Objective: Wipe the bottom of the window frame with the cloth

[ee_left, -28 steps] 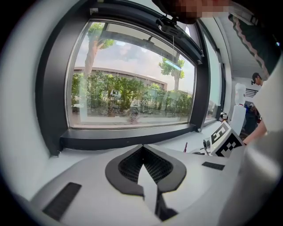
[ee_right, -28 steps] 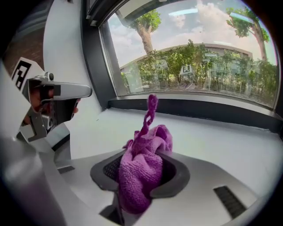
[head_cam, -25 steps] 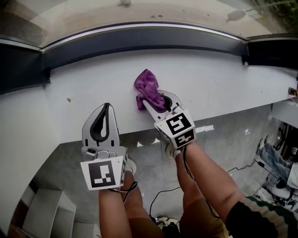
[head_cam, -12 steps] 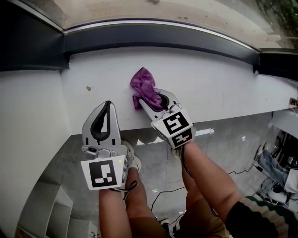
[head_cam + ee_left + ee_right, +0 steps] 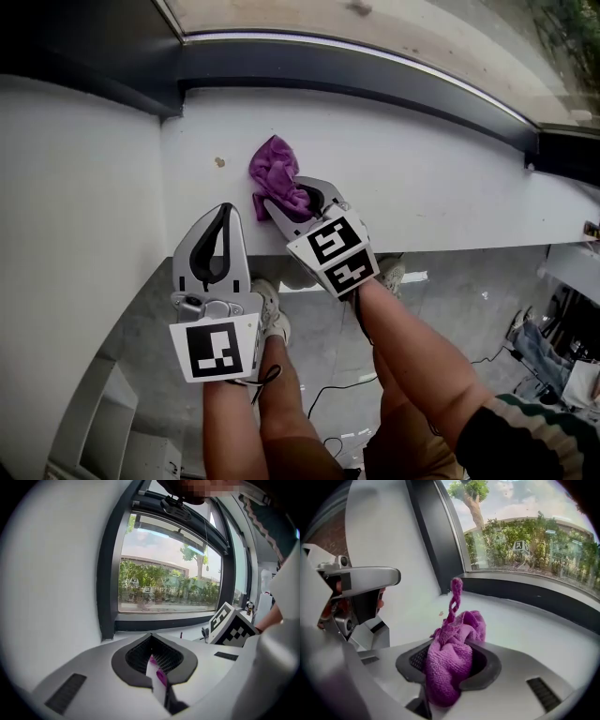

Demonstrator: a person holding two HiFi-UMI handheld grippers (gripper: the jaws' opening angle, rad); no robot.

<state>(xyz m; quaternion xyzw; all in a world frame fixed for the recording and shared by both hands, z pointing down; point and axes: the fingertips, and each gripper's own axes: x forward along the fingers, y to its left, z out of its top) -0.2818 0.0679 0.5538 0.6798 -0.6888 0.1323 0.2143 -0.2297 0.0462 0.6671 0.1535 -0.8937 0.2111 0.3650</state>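
The purple cloth (image 5: pixel 274 176) lies bunched on the white sill (image 5: pixel 450 197), just short of the dark bottom rail of the window frame (image 5: pixel 375 82). My right gripper (image 5: pixel 284 203) is shut on the cloth's near end. In the right gripper view the cloth (image 5: pixel 452 660) fills the jaws, and a twisted tail sticks up toward the frame (image 5: pixel 525 595). My left gripper (image 5: pixel 222 214) is shut and hovers over the sill's front edge, left of the cloth and apart from it. In the left gripper view its jaws (image 5: pixel 151 636) point at the frame (image 5: pixel 164 620).
A white wall (image 5: pixel 75 187) and a dark upright of the frame close off the sill at the left. A small brown speck (image 5: pixel 219 162) sits on the sill near the cloth. Below the sill are a grey floor (image 5: pixel 450 291), shoes and cables.
My right gripper has slid the cloth left along the sill, closer to the frame's left corner. The left gripper has kept its place beside it, still shut.
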